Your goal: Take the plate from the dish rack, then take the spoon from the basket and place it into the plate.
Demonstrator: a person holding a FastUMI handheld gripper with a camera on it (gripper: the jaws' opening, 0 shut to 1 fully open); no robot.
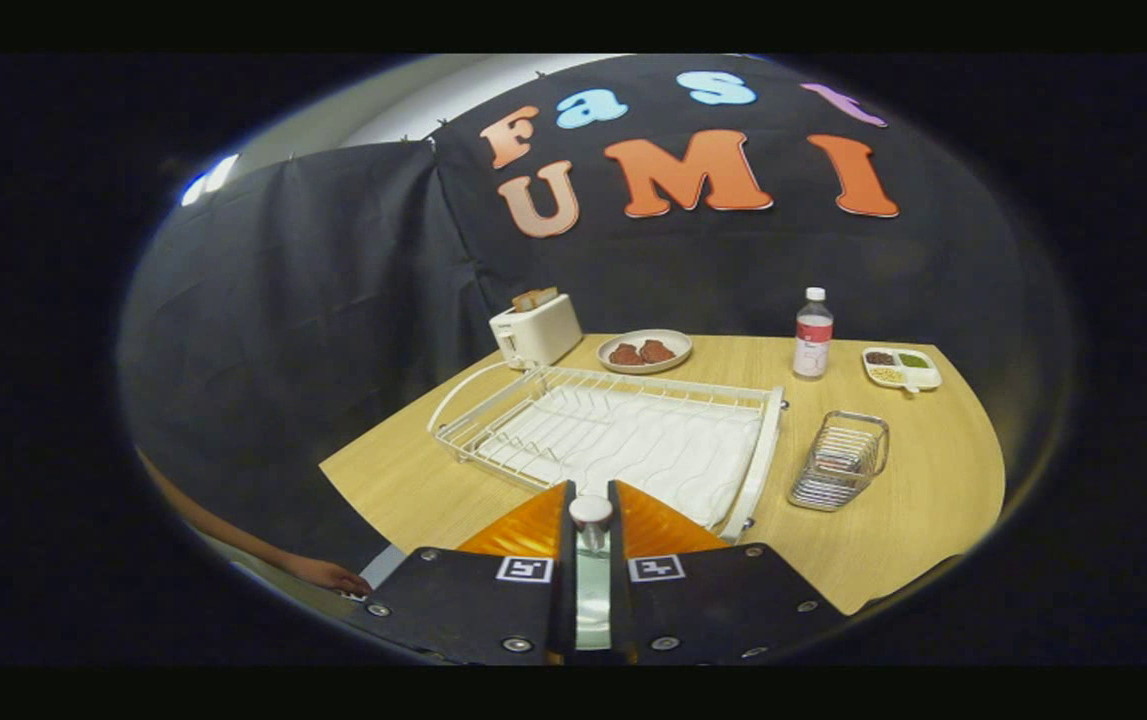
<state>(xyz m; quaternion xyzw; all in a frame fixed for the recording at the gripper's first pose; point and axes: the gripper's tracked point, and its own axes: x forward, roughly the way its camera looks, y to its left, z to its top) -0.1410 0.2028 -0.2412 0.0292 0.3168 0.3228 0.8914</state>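
Note:
My gripper [591, 492] is held above the near edge of the wooden table, shut on a metal spoon [591, 512]. The spoon lies lengthwise in the narrow gap between the fingers, and its rounded end sticks out at the fingertips. Just beyond the fingertips sits the white wire dish rack [493, 400] on its white drip tray, with no dishes in its slots. To the right of the rack stands the small wire basket [858, 425]; I cannot tell what is inside it.
At the back of the table are a white toaster [536, 330], a plate [678, 345] carrying two brown pieces of food, a clear bottle [813, 335] and a small divided dish [923, 378]. A person's hand [328, 575] rests at the table's near left corner.

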